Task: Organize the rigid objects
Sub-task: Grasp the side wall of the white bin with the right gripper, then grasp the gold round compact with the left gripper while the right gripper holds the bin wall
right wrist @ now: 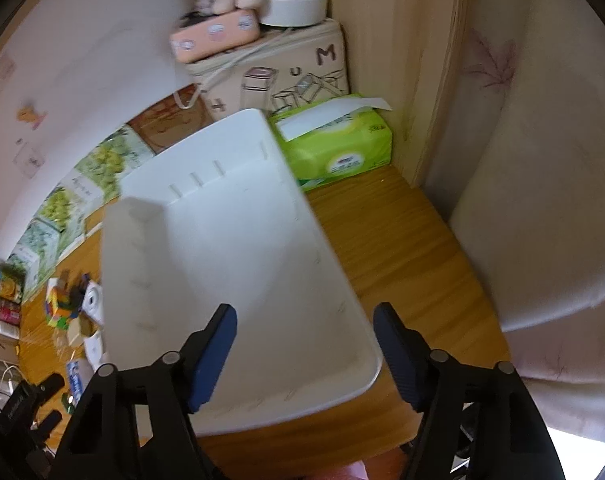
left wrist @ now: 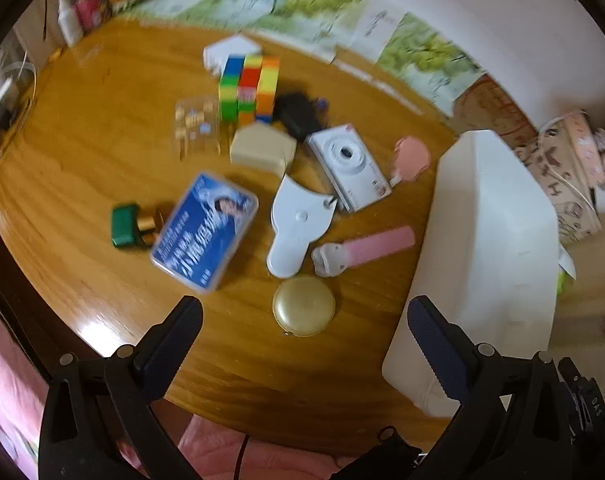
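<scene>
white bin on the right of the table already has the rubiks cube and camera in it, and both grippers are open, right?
Not quite. The white bin is empty in the right wrist view. The left wrist view shows the cube and the camera out on the table beside it. The left gripper and right gripper are open, holding nothing.

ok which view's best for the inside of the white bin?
Right wrist view: it looks down into the white bin, showing its empty floor, slotted wall and near rim. The left wrist view shows only the bin's outer side and rim at the right, nothing of the interior.
</scene>
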